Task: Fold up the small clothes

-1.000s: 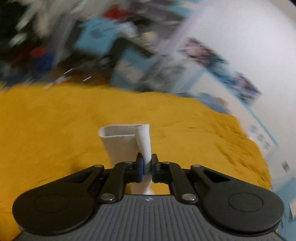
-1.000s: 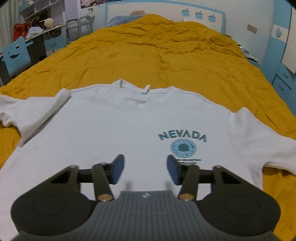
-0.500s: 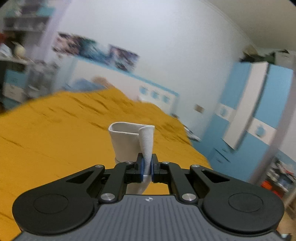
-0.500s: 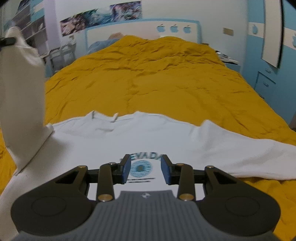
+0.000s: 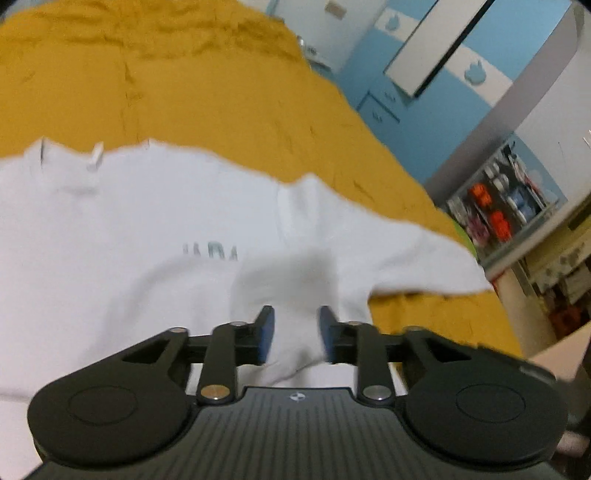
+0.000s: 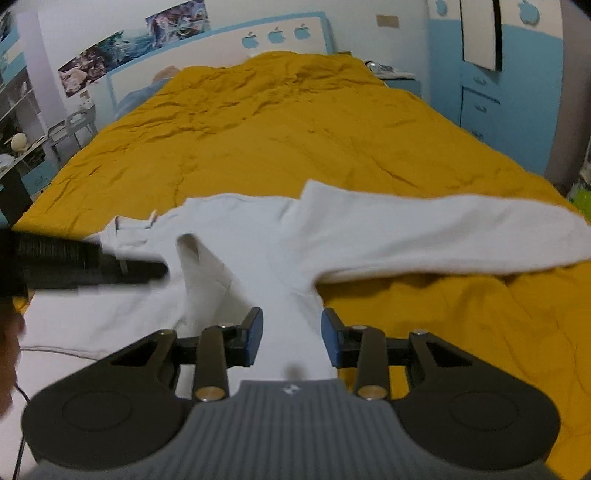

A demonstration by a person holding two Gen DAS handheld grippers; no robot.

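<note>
A white long-sleeved shirt [image 5: 129, 229] with a dark chest print lies on the yellow bedspread [image 5: 184, 92]. Its left sleeve [image 6: 207, 280] is folded across the chest. Its right sleeve [image 6: 424, 232] stretches out to the right. My left gripper [image 5: 295, 332] is open, just above the folded sleeve cloth, and holds nothing. It also shows in the right wrist view [image 6: 85, 262] as a dark blurred bar. My right gripper [image 6: 291, 336] is open above the shirt's right side near the armpit.
The yellow bedspread [image 6: 295, 129] runs to a white headboard [image 6: 258, 33]. Blue wardrobes [image 6: 517, 92] stand on the right, shelves and a desk [image 6: 22, 147] on the left. A thin cable [image 6: 55, 350] lies over the shirt's lower left.
My left gripper carried the left sleeve over the shirt's chest, then opened and let it go. My right gripper moved right toward the shirt's right side.
</note>
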